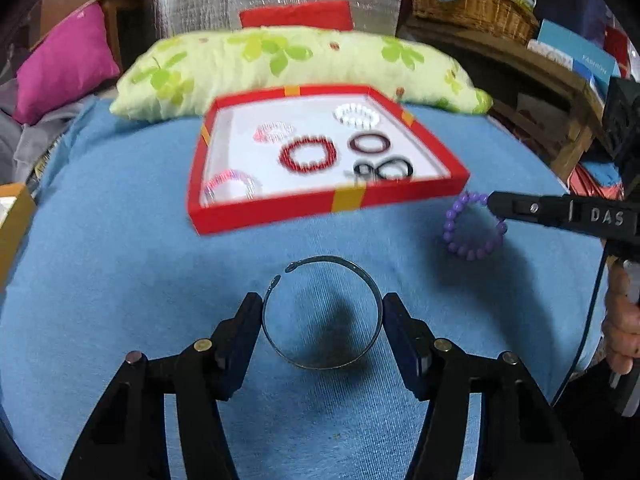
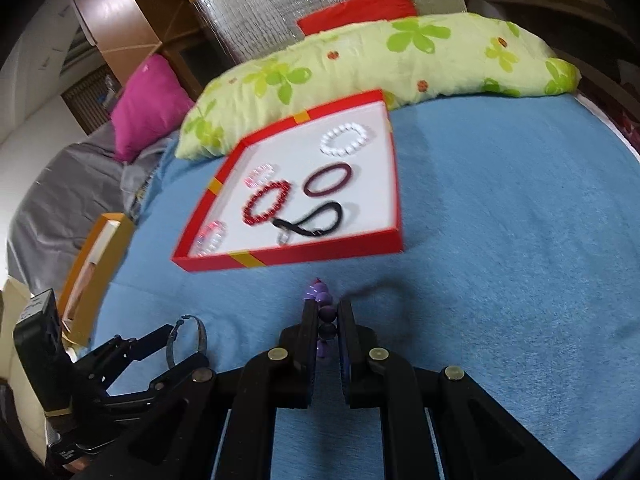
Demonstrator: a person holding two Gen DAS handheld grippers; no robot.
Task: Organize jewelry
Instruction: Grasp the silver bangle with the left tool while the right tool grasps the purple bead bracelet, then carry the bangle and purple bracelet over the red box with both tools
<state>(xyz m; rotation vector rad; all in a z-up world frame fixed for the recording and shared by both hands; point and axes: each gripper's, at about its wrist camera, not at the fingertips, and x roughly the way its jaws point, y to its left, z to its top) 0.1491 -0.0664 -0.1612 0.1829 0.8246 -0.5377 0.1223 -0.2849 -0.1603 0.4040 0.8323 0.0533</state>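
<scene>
Bangle (image 1: 322,312), an open metal cuff, sits between your left gripper (image 1: 322,316) pads, which touch its sides; squeeze gently, since thin metal can spring out. Your right gripper (image 2: 328,320) is clamped on the purple bead bracelet (image 1: 474,226), lifted just beside the red tray (image 1: 280,210). Carry both over the rim to bare white floor. Readable writing: "DAS" on the right gripper, "FASHION" on a blue book (image 1: 576,54).

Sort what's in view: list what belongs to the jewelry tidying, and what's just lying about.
Belongs:
red tray
metal bangle, between the left tool's fingers
purple bracelet, held by the right tool
red bracelet, white bracelet and the other bands in the tray

Lying about:
green pillow
pink cushion
wicker basket
orange box
</scene>
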